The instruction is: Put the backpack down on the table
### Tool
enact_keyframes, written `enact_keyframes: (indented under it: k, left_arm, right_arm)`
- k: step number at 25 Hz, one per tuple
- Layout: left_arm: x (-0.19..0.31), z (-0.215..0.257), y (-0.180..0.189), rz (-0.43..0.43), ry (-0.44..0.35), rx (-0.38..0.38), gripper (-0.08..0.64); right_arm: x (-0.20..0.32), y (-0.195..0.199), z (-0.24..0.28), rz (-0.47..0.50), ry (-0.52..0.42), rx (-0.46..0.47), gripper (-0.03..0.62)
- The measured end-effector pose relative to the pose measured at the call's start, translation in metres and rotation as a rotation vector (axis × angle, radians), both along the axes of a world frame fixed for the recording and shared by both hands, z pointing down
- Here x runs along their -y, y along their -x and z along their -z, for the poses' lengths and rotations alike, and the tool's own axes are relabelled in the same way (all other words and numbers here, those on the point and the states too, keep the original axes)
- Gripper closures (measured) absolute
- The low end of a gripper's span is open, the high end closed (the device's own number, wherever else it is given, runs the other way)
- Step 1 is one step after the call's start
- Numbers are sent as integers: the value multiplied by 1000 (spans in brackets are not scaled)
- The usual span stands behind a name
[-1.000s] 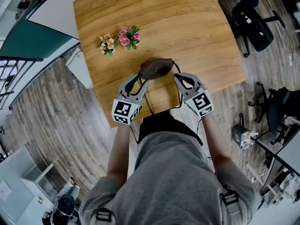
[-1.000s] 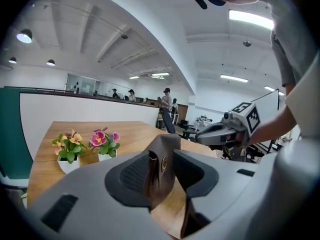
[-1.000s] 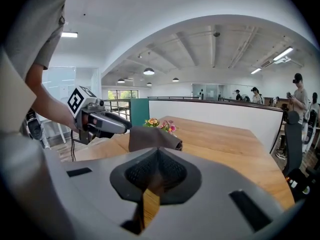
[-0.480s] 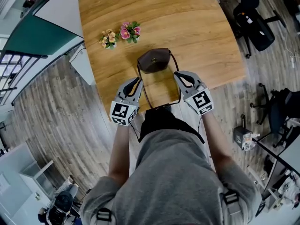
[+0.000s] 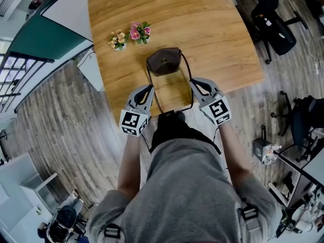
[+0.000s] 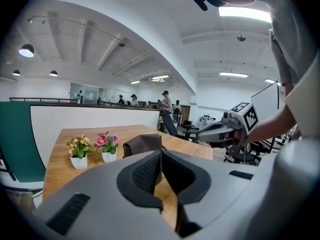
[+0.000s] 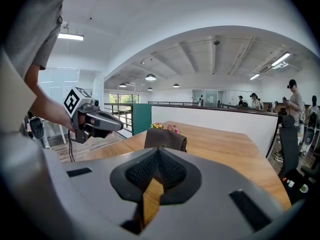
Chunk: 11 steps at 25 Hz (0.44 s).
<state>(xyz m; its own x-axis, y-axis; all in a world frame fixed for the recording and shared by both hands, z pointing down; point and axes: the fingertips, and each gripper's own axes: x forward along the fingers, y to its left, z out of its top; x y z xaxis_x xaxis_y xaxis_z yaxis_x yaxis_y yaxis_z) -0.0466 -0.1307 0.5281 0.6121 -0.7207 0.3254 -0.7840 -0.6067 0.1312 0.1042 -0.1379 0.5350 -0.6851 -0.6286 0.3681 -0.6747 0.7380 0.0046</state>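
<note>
Left tool (image 5: pixel 148 88) was closed: its jaws had just been closing, and its own view showed the pads met with nothing between them. Right tool (image 5: pixel 195 82) was likewise closed, pads together and empty.

The backpack (image 5: pixel 164 61), small and brown, rested on the worktop (image 5: pixel 212 34) near the centre of the head view, above and between the two tool tips and clear of both. Each gripper view showed it standing beyond the closed jaws, apart from them. Its thin dark straps (image 5: pixel 156 97) lay in a loop on the wood, running down the frame toward the near edge of the worktop and passing just beside each tool tip. Contact between strap and tool could not be determined.

Two small potted flowers stood near the backpack, to its upper left. The pink flowers (image 5: pixel 139 33) were closer to it and the yellow flowers (image 5: pixel 117 39) were just beside them, further left.

Each tool carried a marker cube, the left cube (image 5: pixel 134 122) and the right cube (image 5: pixel 218 110), both below the near edge of the worktop in the frame. The person's grey shirt (image 5: pixel 187 196) filled the lower centre.

A wooden floor (image 5: pixel 61 115) surrounded the worktop. A black office chair (image 5: pixel 273 22) stood at upper right and a green panel (image 5: pixel 40 39) at upper left.
</note>
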Motion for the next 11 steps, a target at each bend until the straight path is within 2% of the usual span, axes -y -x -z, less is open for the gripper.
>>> enact_keyframes:
  k: [11]
  left_arm:
    - [-35,6,-7,3,4,21,532]
  right_arm:
    - [-33,-15,-2,-12,14,-4,589]
